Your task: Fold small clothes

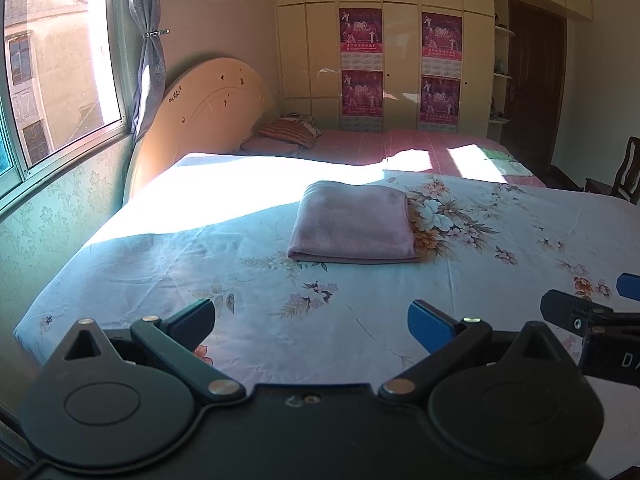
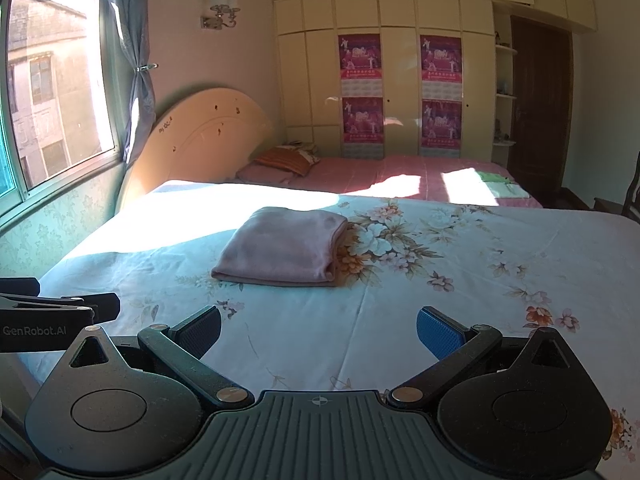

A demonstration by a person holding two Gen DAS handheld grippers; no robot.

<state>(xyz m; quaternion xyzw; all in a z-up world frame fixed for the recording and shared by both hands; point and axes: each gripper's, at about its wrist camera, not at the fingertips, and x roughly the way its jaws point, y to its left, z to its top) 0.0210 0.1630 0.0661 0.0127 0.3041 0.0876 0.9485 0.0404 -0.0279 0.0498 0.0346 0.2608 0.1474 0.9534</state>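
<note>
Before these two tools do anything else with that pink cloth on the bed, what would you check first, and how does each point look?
1. Pink cloth already folded into a neat rectangle: ok.
2. Cloth lies flat on the flowered bedsheet, nothing on top of it: ok.
3. Left tool open and empty: ok.
4. Right tool open and empty: ok.
5. Both tools held back from the cloth, not touching it: ok.
6. More clothes waiting to be folded: cannot tell; none shows on this bed.
</note>
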